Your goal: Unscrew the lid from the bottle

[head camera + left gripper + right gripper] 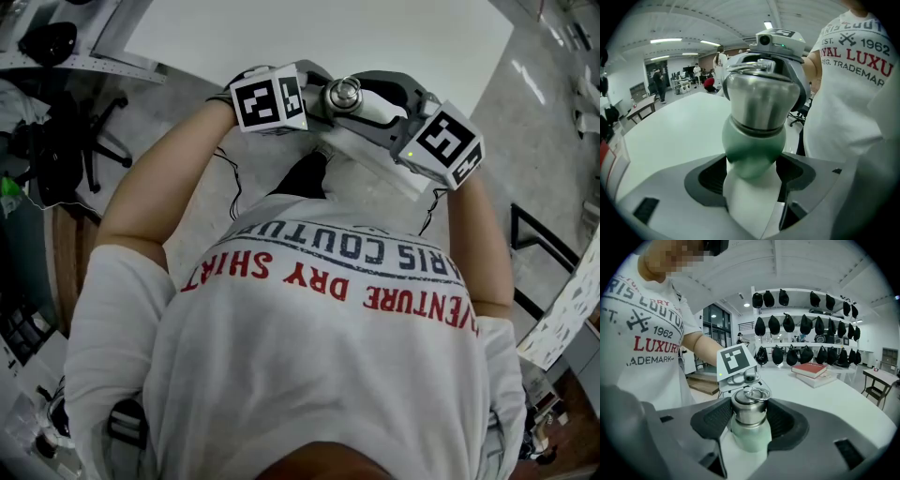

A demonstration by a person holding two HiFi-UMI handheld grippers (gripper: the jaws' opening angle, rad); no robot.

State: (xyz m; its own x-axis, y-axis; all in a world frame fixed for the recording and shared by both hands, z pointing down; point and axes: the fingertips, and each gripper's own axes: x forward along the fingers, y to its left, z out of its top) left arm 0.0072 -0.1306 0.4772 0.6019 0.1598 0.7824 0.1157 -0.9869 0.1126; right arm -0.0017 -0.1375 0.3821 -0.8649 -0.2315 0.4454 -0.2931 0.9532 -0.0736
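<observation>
The bottle has a white body, a pale green shoulder and a steel lid with a ring on top. My left gripper is shut on the white body just below the shoulder. My right gripper is shut on the steel lid, its dark pads against both sides, with the green shoulder below. In the head view both grippers meet in front of the person's chest: the left gripper and right gripper flank the lid. The bottle's body is hidden there.
A white table lies just beyond the grippers. An office chair stands at the left. Books lie on the table, and black bags hang on shelves behind. People stand far off.
</observation>
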